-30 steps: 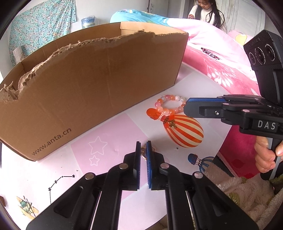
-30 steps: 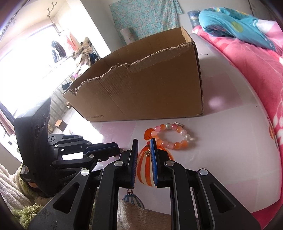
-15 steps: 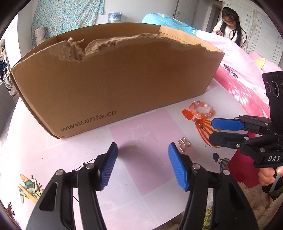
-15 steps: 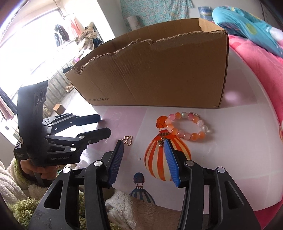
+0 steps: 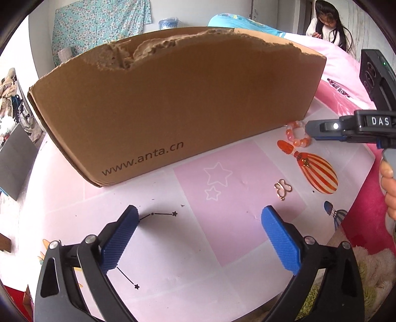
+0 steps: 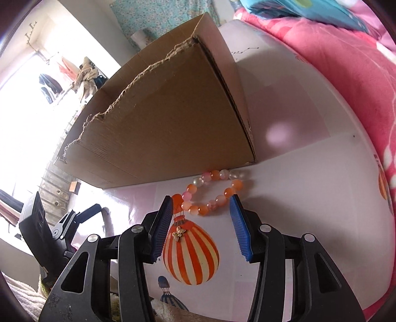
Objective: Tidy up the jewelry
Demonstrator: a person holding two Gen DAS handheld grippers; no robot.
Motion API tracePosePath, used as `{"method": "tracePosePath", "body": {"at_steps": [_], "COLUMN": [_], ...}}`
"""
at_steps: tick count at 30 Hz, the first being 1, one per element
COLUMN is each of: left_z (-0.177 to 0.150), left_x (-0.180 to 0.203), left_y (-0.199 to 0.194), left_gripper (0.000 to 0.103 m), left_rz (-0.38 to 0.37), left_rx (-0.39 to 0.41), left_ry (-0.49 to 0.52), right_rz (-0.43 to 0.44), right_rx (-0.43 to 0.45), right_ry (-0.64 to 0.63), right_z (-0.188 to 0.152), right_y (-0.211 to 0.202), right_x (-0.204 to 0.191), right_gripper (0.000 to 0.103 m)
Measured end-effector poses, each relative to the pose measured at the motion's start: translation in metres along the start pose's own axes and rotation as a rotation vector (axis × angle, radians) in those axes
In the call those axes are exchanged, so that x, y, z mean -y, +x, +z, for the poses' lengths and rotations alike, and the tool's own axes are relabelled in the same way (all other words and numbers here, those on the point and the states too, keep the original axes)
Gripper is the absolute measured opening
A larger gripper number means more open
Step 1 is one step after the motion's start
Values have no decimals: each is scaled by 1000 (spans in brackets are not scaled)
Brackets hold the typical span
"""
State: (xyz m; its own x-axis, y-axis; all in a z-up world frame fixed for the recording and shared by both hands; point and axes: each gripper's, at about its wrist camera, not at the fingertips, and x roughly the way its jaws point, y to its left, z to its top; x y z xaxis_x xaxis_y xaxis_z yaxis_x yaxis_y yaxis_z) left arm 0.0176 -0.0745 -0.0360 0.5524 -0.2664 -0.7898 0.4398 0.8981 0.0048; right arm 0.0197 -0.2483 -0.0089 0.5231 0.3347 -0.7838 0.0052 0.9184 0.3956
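Tabletop (image 5: 160,242), both claws now wider, right claw (image 6: 201,200) nearer bracelet (image 6: 212,190)

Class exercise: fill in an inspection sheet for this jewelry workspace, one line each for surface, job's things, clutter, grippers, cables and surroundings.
Surface: white and pink printed tabletop.
Job's things: orange and white beaded bracelet beside torn brown cardboard box; small gold butterfly charm; gold wire butterfly clasp.
Clutter: nothing seen.
Grippers: left gripper open, empty; right gripper open, fingers either side of bracelet.
Cables: nothing seen.
Surroundings: pink bedding; seated girl.
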Motion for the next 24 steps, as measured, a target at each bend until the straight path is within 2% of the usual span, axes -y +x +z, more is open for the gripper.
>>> {"method": "tracePosePath", "body": {"at_steps": [2, 6, 8, 10, 12, 14, 17, 24], "left_z": [0, 0, -1, -1, 0, 1, 4, 4], "left_x": [1, 5, 5, 4, 4, 5, 6, 6], "left_y": [0, 2, 1, 1, 1, 2, 4, 5], "left_gripper": [97, 97, 98, 98, 98, 98, 98, 98], "left_rz": [2, 4, 8, 9, 9, 9, 7, 0], "left_rx": [3, 9, 10, 3, -13, -22, -19, -23], "left_ry": [0, -1, -3, -5, -6, -6, -5, 5], "right_rz": [-48, -191, -251, -308, -361, -355, -321, -329], "right_rx": [-8, -33, -51, -58, -67, -79, -106, -98], "right_ry": [-65, -227, -278, -335, -403, -410, -347, -375], "right_z": [-5, -23, -32, -38, -41, -38, -31, -28], "right_y": [-4, -1, 5, 14, 17, 15, 15, 17], "right_x": [-11, -30, -34, -40, -46, -44, -34, -36], "right_gripper": [51, 74, 81, 83, 95, 95, 95, 95]}}
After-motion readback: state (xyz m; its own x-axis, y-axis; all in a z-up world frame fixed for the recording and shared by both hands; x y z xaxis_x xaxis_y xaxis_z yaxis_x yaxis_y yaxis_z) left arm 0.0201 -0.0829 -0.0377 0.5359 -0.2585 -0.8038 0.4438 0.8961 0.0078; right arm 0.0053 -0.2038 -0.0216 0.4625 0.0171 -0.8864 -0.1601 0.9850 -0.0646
